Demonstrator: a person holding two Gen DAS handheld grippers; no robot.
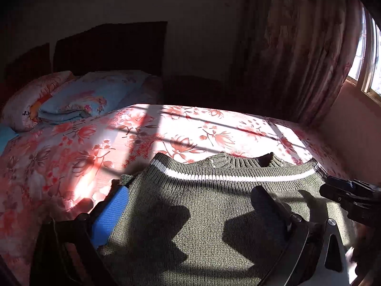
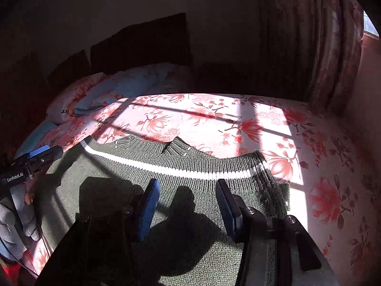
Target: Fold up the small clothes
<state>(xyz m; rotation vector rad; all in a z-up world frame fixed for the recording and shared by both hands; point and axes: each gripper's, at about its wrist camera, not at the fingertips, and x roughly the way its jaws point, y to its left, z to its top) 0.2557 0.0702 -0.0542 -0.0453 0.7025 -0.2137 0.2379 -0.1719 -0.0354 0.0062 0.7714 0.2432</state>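
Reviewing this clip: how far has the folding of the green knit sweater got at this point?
Done: the green sweater lies on the floral bedsheet, its white-striped ribbed edge toward the far side; whether a fold has been made cannot be told. In hand: nothing is gripped; the left gripper and right gripper are both over the knit with jaws open. Left: grasping and folding it.

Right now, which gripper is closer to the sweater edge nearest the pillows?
Left. The left gripper straddles that edge of the sweater, its blue finger along it. The right gripper hovers open over the opposite end.
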